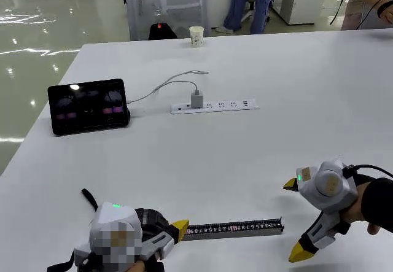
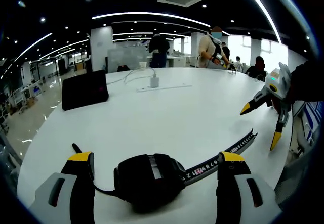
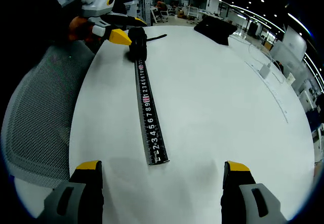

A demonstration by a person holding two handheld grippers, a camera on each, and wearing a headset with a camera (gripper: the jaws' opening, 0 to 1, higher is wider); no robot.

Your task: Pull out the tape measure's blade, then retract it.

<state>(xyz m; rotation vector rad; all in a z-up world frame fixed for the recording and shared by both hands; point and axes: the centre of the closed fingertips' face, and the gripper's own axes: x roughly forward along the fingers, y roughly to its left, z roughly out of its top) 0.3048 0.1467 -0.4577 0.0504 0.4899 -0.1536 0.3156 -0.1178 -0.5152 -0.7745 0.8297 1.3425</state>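
White table (image 1: 245, 155) bears extended tape measure (image 2: 149, 178); left claw (image 2: 156, 157) and right claw (image 3: 162, 165) both spread.

Bright even ceiling light, floor glare, soft shadows, fisheye-bent edges, sharp focus

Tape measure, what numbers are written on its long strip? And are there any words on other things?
"1 2 3 4 5 6 7 8 9" on the blade, counting from its tip.
Red mark after the 9: too blurred.
Tablet, power strip, paper cup: nothing readable.
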